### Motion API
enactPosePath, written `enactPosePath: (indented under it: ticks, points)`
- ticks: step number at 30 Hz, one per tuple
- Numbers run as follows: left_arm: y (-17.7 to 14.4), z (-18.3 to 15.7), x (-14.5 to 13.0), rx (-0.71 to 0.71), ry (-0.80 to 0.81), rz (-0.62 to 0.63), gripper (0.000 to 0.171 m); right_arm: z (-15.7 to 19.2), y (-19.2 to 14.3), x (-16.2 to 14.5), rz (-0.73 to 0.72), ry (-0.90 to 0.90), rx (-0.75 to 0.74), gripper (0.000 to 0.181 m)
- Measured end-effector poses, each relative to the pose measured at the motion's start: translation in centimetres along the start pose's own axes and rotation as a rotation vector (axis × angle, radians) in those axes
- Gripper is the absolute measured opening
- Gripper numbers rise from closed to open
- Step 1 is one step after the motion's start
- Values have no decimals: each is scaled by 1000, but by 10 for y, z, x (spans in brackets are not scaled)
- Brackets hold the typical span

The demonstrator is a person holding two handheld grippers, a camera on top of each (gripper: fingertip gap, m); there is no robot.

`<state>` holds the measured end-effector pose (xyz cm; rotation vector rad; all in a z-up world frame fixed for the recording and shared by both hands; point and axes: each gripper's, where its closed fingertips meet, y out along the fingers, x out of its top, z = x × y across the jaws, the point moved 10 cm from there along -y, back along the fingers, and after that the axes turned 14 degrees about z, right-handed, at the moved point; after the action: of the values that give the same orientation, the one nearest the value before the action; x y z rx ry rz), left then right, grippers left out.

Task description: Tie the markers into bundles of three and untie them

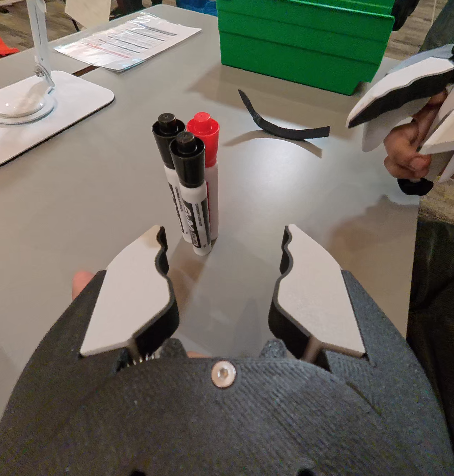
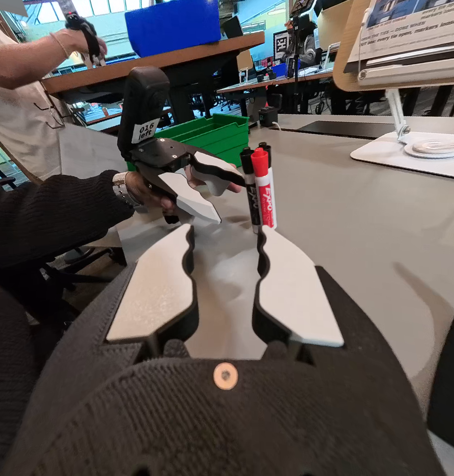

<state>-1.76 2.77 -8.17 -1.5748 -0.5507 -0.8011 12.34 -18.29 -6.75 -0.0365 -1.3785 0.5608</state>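
Markers [image 1: 190, 180] stood upright at frame centre, clustered for bundling; black strap [image 1: 280, 123] lay upper right, unused. Left gripper [image 1: 224, 231] and right gripper [image 2: 226, 231] both gaped, empty.

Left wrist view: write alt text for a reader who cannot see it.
Three markers, two black-capped and one red-capped, stand upright together on a grey table, just beyond the open left hand-held gripper. A loose black strap lies behind them, before a green bin.
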Motion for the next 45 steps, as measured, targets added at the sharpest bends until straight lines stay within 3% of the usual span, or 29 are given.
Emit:
enactPosePath:
  ticks: [13,28,45]
  points:
    - [-5,-1,-5,-42,3,-40,87,-12,3,1,-16,43,11,49]
    - [-54,-8,-40,62,-114,-122,85,-10,49,15,6,51,154,59]
    - [-44,-7,-35,63,-73,-111,85,-16,43,13,-8,79,138,65]
